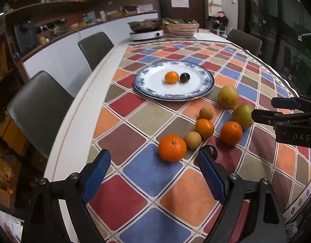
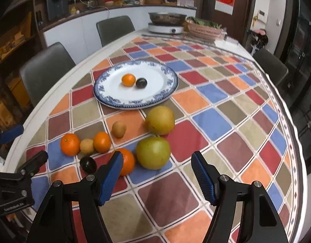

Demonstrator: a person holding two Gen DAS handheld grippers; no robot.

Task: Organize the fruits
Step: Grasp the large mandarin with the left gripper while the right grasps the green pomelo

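A blue-rimmed white plate (image 1: pixel 206 75) (image 2: pixel 167 77) holds a small orange (image 1: pixel 171 77) (image 2: pixel 128 79) and a dark plum (image 1: pixel 184 77) (image 2: pixel 141 83). Loose fruit lies nearer on the checked cloth: three oranges, two small tan fruits, a yellow pear (image 2: pixel 160 120), a green apple (image 2: pixel 153 152) and a second dark plum (image 2: pixel 88 164). My left gripper (image 1: pixel 154 162) hangs open just before the nearest orange (image 1: pixel 172 148), nothing between its blue pads. My right gripper (image 2: pixel 157 163) is open too, low over the apple and an orange (image 2: pixel 128 161).
An induction cooker with a steel pot (image 1: pixel 146 27) and a basket of greens (image 1: pixel 181 27) stand at the table's far end. Grey chairs (image 1: pixel 40 109) line the left side. The table edge runs close on the left. The right gripper's body (image 1: pixel 293 119) shows at the left view's right edge.
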